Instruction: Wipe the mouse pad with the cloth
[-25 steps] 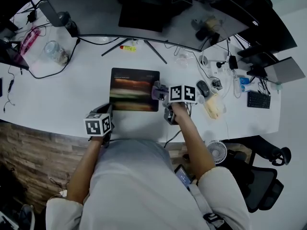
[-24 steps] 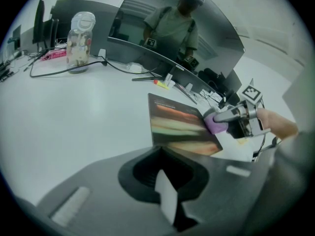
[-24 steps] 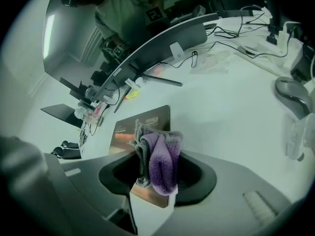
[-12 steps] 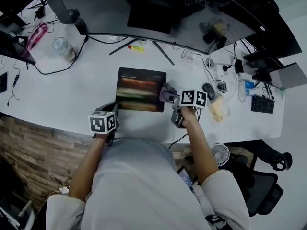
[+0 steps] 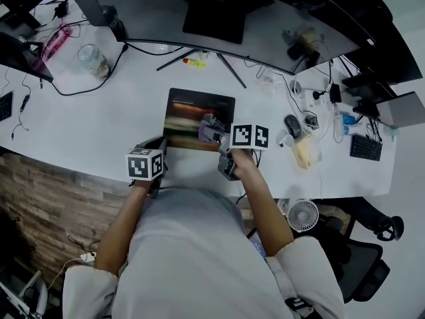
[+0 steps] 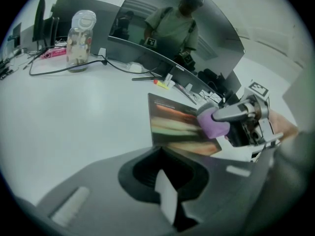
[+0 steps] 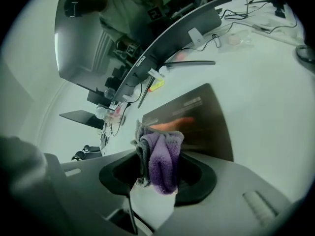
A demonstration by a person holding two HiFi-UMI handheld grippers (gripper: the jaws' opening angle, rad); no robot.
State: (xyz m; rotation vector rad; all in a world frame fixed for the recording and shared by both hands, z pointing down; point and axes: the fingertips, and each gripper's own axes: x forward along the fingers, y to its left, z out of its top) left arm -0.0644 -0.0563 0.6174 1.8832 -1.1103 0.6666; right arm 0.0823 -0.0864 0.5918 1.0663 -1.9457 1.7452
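**Cloth on the pad, left gripper idle at the corner**

In the head view the mouse pad [image 5: 192,108] lay on the white desk [image 5: 99,125], at 12 o'clock from the person. The right gripper [image 5: 212,130] reached in from 4 o'clock, with the purple cloth [image 5: 207,131] over the pad's 5 o'clock part. That view was too small to show the grip.

The right gripper view showed it plainly. The jaws were clamped on the cloth, which stuck up between them in a bunched purple fold with a grey edge. The pad spread beyond it toward 1 o'clock. It did not show whether the cloth met the pad.

The left gripper view gave the side angle. There the cloth sat low against the pad's surface at 3 o'clock, with no gap I could make out. It also showed the left gripper [image 5: 157,143] with its own jaws drawn together and nothing between them.

Back in the head view, the left gripper was on the desk just beside the pad's 7 o'clock corner. Whether it touched the pad was unclear.
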